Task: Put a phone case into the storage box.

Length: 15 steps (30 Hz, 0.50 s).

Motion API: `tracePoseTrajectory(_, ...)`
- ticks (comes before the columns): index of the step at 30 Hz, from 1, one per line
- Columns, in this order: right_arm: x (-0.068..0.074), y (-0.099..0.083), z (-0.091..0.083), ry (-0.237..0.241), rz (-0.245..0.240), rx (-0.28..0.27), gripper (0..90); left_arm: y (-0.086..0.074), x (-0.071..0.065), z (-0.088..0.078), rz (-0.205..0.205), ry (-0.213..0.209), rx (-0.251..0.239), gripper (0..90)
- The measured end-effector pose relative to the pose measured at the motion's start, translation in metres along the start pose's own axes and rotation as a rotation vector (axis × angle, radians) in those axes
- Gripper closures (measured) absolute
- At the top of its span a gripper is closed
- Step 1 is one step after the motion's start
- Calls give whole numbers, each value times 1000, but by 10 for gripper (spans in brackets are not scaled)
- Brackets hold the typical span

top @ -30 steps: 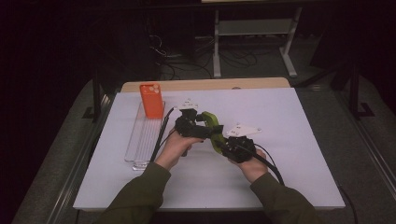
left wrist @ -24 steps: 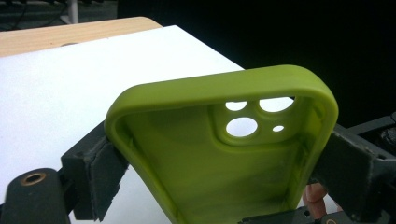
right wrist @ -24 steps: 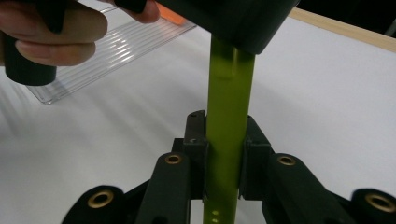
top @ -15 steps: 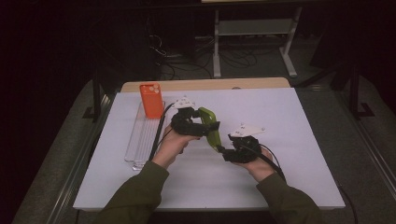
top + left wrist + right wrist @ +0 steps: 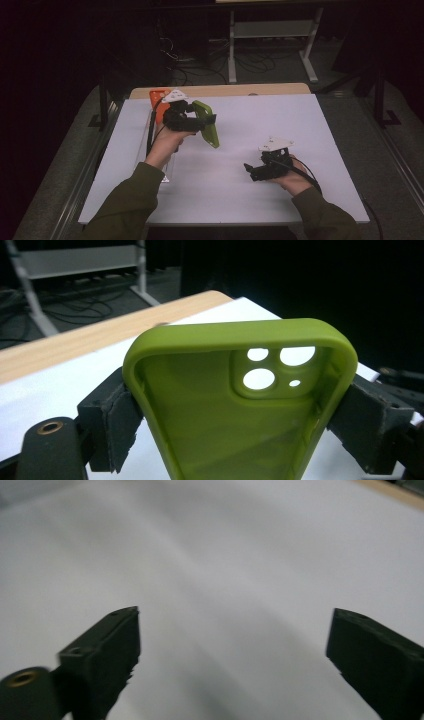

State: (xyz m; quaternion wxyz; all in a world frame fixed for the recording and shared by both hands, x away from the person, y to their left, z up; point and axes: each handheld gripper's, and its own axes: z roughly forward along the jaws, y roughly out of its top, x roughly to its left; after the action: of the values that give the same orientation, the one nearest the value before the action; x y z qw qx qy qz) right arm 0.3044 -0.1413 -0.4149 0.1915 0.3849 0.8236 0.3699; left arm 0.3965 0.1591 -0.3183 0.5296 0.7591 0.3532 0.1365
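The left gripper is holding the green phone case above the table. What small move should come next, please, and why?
Probably carry the green silicone phone case toward the clear plastic tray at the table's left side, beside the orange case. The left gripper clamps it by both long edges, lifted off the white table, while the right gripper is open and empty, well apart, so the case hangs from one gripper alone.

We see an olive-green phone case (image 5: 235, 410) between black jaws. An orange box (image 5: 157, 95) sits on the white table (image 5: 300, 125), edged in pale wood.
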Motion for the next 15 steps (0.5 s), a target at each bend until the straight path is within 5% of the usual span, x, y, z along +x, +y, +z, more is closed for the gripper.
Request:
tracePoseTrajectory(4,-7,-15,-5,9,-13,41,10,11,12,-14,6,48,-11,154)
tracePoseTrajectory(15,-24,-39,-14,26,28,36,9,26,50,-45,7,229,-39,154)
